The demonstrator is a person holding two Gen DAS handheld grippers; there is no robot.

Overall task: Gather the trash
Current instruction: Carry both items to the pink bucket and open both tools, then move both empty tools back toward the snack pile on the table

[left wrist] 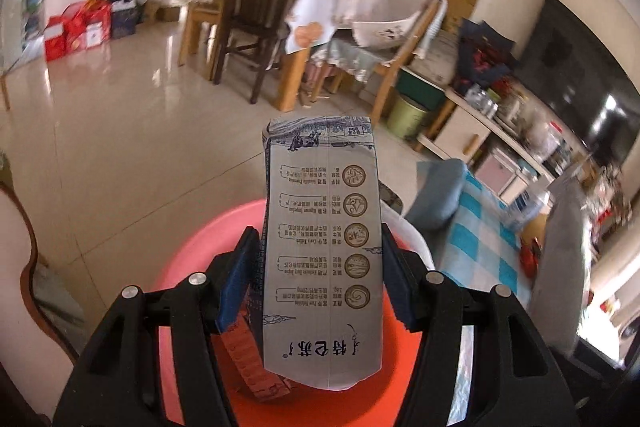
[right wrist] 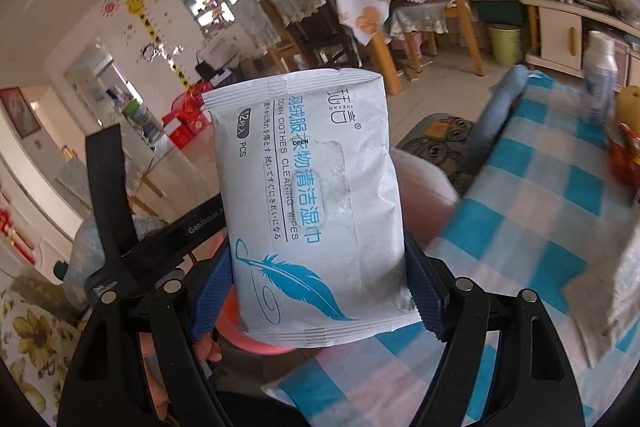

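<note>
My left gripper (left wrist: pixel 320 267) is shut on a grey-white milk carton (left wrist: pixel 322 251), which stands up between the blue pads. Directly beneath it lies a round orange-pink basin (left wrist: pixel 188 259). In the right wrist view my right gripper (right wrist: pixel 316 287) is shut on a white pack of cleaning wipes (right wrist: pixel 308 195) printed with a blue feather. A pink rim of the basin (right wrist: pixel 256 341) shows under the pack. The other gripper's black body (right wrist: pixel 160 239) crosses the left of that view.
A table with a blue-and-white checked cloth (right wrist: pixel 540 195) lies to the right, bearing a white bottle (right wrist: pixel 600 75) and a red item (right wrist: pixel 624 155). Wooden chairs (left wrist: pixel 248 27) and a covered dining table stand beyond on a glossy tile floor. A green bin (left wrist: pixel 406 115) sits by a cabinet.
</note>
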